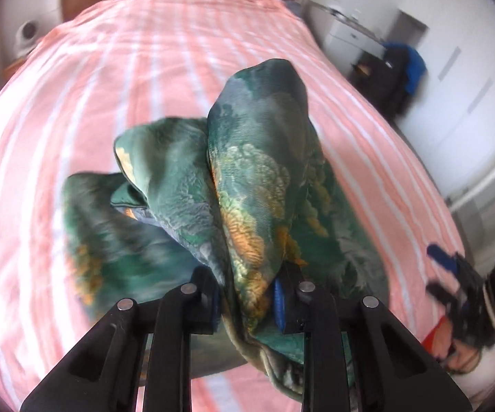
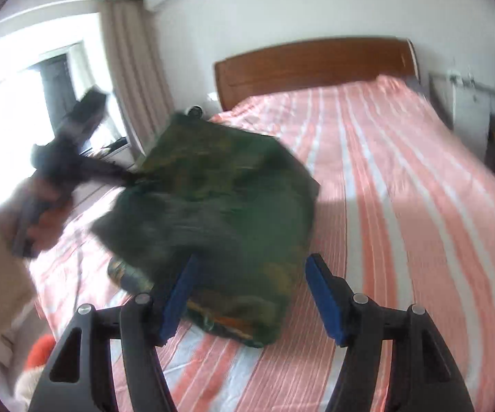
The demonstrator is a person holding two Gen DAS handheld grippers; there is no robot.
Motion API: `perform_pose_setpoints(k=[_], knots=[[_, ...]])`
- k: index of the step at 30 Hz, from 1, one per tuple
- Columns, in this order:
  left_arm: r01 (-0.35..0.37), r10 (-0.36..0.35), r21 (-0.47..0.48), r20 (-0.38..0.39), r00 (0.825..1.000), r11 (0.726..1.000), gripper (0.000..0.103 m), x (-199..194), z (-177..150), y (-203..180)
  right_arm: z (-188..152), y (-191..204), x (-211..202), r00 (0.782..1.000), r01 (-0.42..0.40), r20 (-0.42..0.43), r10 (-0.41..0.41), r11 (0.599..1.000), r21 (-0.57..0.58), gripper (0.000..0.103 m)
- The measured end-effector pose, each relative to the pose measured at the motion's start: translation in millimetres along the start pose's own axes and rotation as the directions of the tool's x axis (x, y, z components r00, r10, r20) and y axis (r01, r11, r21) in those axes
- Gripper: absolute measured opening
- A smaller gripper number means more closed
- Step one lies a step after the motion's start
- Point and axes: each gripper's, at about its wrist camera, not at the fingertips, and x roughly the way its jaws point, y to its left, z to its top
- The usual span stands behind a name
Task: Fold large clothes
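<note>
**Green printed garment bunched on the bed, one claw gripping it**

The green patterned garment [image 1: 247, 185] lies in a loose heap on the pink striped bedspread [image 1: 144, 68], near the foot end, well apart from the wooden headboard [image 2: 312, 65] at twelve o'clock in the right wrist view. The left gripper [image 1: 249, 300] is pinching a thick fold of the cloth between its blue pads, and that fold rises from the pinch toward twelve o'clock. The right gripper [image 2: 247, 295] has its fingers spread wide with nothing between them; it hangs just above the heap's near edge, which sits at about eleven o'clock from it. In the left wrist view it shows at four o'clock, blurred.

The fabric looks thin, smooth and slightly glossy, so it likely weighs little, drapes limply and may slide through a shallow pinch. It holds no shape of its own; any lifted part will sag and drag the rest along. A hem, shoulder or corner would be the soundest place to take hold, but the bunching hides where those lie. Spreading it flat with both grips well apart seems the sensible start.
</note>
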Motion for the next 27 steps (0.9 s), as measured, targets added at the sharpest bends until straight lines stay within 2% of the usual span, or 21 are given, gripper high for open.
perform_pose_setpoints(k=[2,5,7,9,11,13,16,17,18,20,21,22,24,25,27], knots=[[-0.012,0.013,-0.055,0.01,1.0,0.998,0.022,-3.4,-10.7,28.8,9.5,0.4,19.4,0.999,-0.007,-0.033,0.007,1.0,-0.004,0.066],[-0.039,0.04,-0.14,0.01,0.999,0.989,0.022,-1.0,-33.5,73.7,16.4,21.1,55.3,0.996,-0.041,-0.087,0.038,0.999,-0.028,0.065],[-0.034,0.036,-0.194,0.006,0.999,0.98,0.022,4.3,-54.6,99.4,14.2,43.9,84.6,0.991,-0.067,-0.123,0.057,0.995,-0.077,0.065],[-0.045,0.043,-0.23,-0.013,0.999,0.972,0.023,19.5,-73.8,117.8,3.5,65.8,118.8,0.978,-0.087,-0.2,0.063,0.99,-0.113,0.065],[-0.024,0.018,-0.273,-0.023,1.0,0.962,0.025,36.9,-88.2,133.6,-11.5,76.4,149.2,0.957,-0.071,-0.289,0.037,0.991,-0.11,0.067],[0.013,-0.017,-0.318,-0.01,1.0,0.948,0.028,47.8,-93.4,146.3,-19.1,86.2,159.0,0.952,-0.035,-0.304,-0.018,0.986,-0.166,0.069],[0.097,-0.095,-0.359,0.025,0.995,0.928,0.041,44.8,-89.6,158.8,-17.4,88.8,149.3,0.962,-0.004,-0.269,-0.049,0.981,-0.193,0.07],[0.132,-0.126,-0.372,0.041,0.991,0.919,0.05,39.5,-87.8,163.2,-15.3,85.6,144.6,0.966,-0.002,-0.257,-0.044,0.985,-0.175,0.071],[0.15,-0.14,-0.386,0.056,0.989,0.91,0.071,31.8,-87.6,166.7,-12.8,83.2,138.7,0.968,-0.005,-0.249,-0.034,0.988,-0.153,0.071],[0.09,-0.06,-0.403,0.087,0.994,0.911,0.097,11.1,-89.2,174.7,-1.2,69.3,114.6,0.975,0.0,-0.222,-0.021,0.995,-0.097,0.073],[0.081,-0.037,-0.401,0.117,0.992,0.912,0.098,-0.6,-91.1,178.4,2.5,62.2,101.2,0.98,0.005,-0.2,-0.019,0.998,-0.07,0.079],[0.101,-0.048,-0.404,0.138,0.989,0.909,0.098,-10.9,-95.6,182.4,6.0,56.4,89.0,0.983,0.009,-0.185,-0.018,0.999,-0.049,0.087],[0.096,-0.032,-0.432,0.154,0.988,0.897,0.1,-24.2,-107.0,193.3,9.0,48.2,71.8,0.986,0.023,-0.167,-0.026,1.0,-0.019,0.096],[0.048,0.019,-0.441,0.145,0.989,0.896,0.101,-29.4,-113.6,195.3,6.7,45.0,62.6,0.986,0.036,-0.162,-0.037,0.999,-0.007,0.096],[-0.102,0.153,-0.419,0.09,0.984,0.902,0.101,-33.1,-127.9,195.1,2.7,35.1,50.3,0.982,0.084,-0.173,-0.081,0.996,0.012,0.096]])
